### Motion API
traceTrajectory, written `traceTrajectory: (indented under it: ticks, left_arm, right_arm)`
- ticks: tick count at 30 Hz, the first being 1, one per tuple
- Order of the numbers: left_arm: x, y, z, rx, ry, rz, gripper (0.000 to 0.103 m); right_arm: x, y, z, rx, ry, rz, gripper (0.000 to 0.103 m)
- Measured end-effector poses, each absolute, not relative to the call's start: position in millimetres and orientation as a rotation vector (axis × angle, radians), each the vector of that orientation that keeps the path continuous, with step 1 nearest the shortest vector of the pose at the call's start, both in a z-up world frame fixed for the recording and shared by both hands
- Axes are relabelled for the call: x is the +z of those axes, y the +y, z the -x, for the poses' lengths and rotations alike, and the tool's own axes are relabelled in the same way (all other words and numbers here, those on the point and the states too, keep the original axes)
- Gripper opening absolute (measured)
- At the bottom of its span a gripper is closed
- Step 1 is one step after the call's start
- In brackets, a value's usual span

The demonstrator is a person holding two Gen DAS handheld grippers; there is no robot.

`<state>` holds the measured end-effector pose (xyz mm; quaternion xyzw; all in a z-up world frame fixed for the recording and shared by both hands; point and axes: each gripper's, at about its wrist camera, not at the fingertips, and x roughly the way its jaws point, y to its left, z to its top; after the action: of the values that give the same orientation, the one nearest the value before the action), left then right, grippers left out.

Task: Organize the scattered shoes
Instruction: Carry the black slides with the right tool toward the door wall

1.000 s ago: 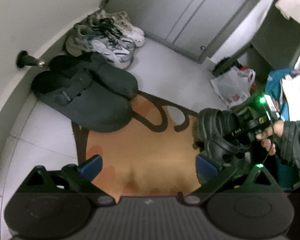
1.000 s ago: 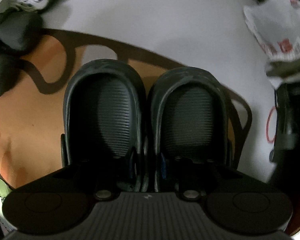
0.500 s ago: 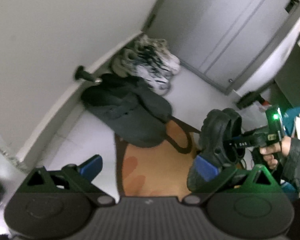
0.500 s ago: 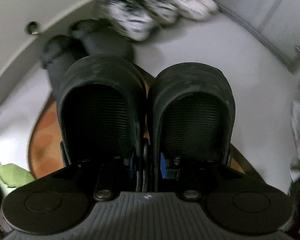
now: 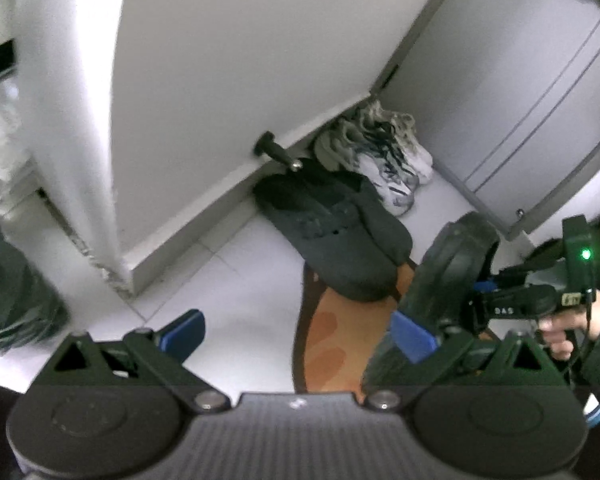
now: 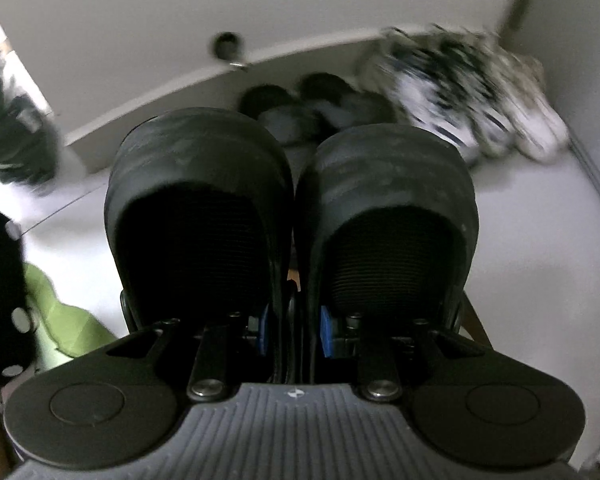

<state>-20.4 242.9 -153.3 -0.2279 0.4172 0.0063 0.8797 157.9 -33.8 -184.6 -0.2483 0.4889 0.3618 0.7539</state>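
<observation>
My right gripper [image 6: 293, 332] is shut on a pair of black rubber clogs [image 6: 292, 208], pinching their two inner walls together; they hang toes forward above the floor. The left wrist view shows those clogs [image 5: 448, 264] in the air at the right, with the right gripper [image 5: 476, 300] and the person's hand [image 5: 560, 328] behind them. My left gripper [image 5: 296, 332] stands open with nothing between its blue pads. Against the wall lie a pair of dark grey strap clogs [image 5: 340, 224] and, beyond them, pale sneakers [image 5: 384, 160] in the corner.
A black door stopper [image 5: 274, 150] sticks out of the baseboard above the grey clogs. An orange mat [image 5: 340, 332] with a dark border lies on the white tiles. A wall corner [image 5: 100, 200] juts out at the left, a grey door [image 5: 520, 80] stands behind. A green object [image 6: 60, 320] lies low left.
Both hands swung left towards the wall and rose a little. The black clogs, still gripped, now hang before the grey clogs and sneakers instead of over the mat; the bags at the right left view.
</observation>
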Motion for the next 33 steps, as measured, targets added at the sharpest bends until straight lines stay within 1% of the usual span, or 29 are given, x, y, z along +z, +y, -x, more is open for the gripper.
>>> traceTrajectory:
  ticks: [6, 10, 15, 20, 29, 33]
  left_arm:
    - [-160.0, 246.0, 30.3, 0.047, 0.88, 0.489, 0.101]
    - [-160.3, 245.9, 39.1, 0.051, 0.839, 0.474, 0.101]
    - [-160.9, 247.1, 44.3, 0.053, 0.843, 0.484, 0.101]
    - [-162.2, 253.5, 50.6, 0.071, 0.845, 0.512, 0.101]
    - [-161.6, 265.0, 56.2, 0.135, 0.795, 0.545, 0.101]
    - [-166.6, 269.1, 55.8, 0.149, 0.808, 0.564, 0.101]
  right_arm:
    - [-184.2, 12.0, -141.8, 0.935, 1.039, 0.617, 0.027]
    - [-191.4, 44.4, -131.4, 1.003, 1.028, 0.682, 0.026]
    - [-199.5, 69.9, -121.1, 1.037, 1.018, 0.697, 0.027]
    - [-212.0, 94.1, -108.7, 1.079, 1.018, 0.735, 0.027]
    - [-243.4, 138.1, -112.4, 1.115, 1.019, 0.747, 0.027]
    - [-258.2, 156.8, -118.3, 1.114, 1.034, 0.763, 0.027]
